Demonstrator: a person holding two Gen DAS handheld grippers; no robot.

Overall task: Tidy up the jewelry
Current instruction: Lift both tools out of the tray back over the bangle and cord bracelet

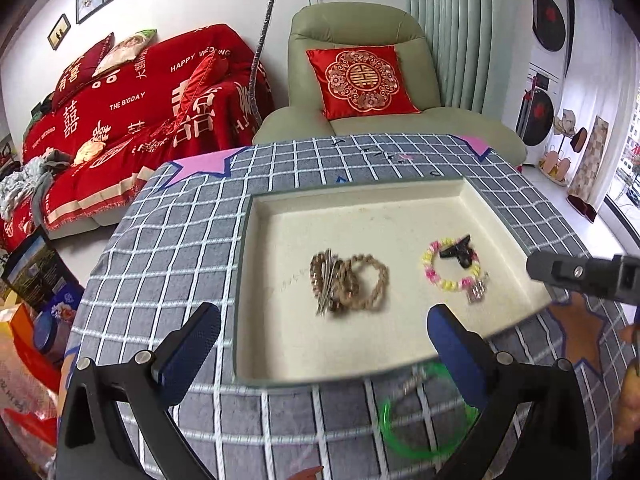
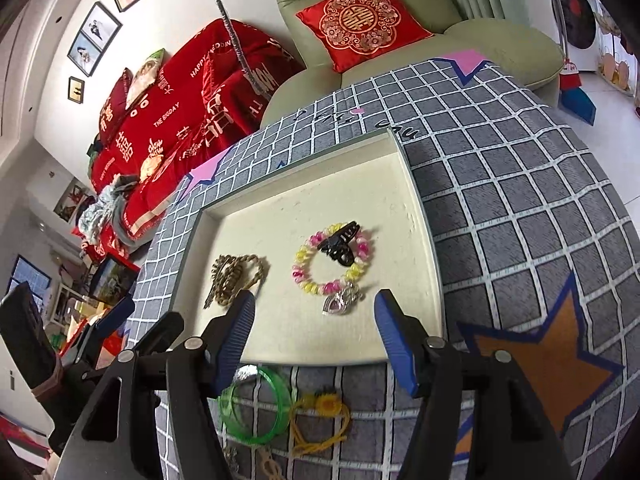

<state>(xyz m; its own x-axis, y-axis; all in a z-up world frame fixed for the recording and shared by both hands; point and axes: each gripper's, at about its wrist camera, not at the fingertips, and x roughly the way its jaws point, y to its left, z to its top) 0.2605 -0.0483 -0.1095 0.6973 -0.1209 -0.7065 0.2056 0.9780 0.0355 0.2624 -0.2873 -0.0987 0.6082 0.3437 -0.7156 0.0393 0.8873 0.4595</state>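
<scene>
- Where the checked grey tablecloth runs nearest the cameras, a green bangle lies flat on it, just in front of the cream tray, with a yellow cord ornament touching its right edge
- Spread wide and grasping nothing, the right gripper hovers over the tray's near rim, the bangle below its left finger
- Likewise released and empty, the left gripper hangs over the tray's near left corner; in its view the bangle shows blurred under the right finger
- Inside the tray, a silver heart charm sits closest, touching a pink-and-yellow beaded bracelet
- A black hair claw clip rests on the far side of that bracelet
- Left of these, apart from them, brown twisted rope bracelets lie in a heap with a silvery metal piece across them
- Beyond the table stand a pale green armchair with a red embroidered cushion, and a sofa under a red wedding throw
</scene>
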